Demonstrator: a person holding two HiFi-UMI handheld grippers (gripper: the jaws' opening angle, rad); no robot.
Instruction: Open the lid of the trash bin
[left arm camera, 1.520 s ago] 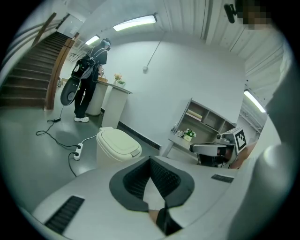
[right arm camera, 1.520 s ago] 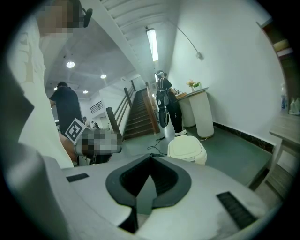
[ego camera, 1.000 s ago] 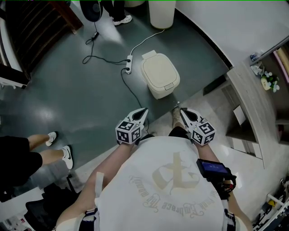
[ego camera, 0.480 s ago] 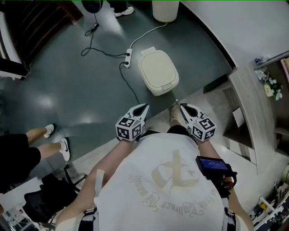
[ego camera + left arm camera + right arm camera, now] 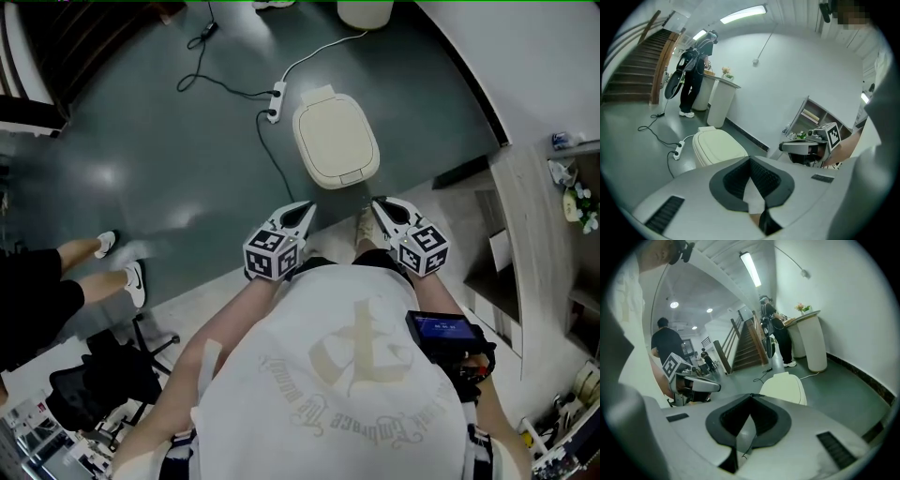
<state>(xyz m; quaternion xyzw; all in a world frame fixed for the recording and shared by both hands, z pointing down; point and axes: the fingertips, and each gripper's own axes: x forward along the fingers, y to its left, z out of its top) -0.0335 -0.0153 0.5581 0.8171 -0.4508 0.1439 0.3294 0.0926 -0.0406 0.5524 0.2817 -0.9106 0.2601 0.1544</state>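
The bin (image 5: 336, 141) stands on the floor ahead of both jaws, lid down. From above, the lid hides its body, and in each gripper view the jaws cut off its near edge. The left gripper (image 5: 302, 208) and right gripper (image 5: 379, 204) hover short of it, jaws together and empty. A power strip (image 5: 276, 92) lies beyond the left jaws.

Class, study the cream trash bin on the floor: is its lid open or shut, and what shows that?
Shut. The lid lies flat on the trash bin, with no gap showing at its rim.
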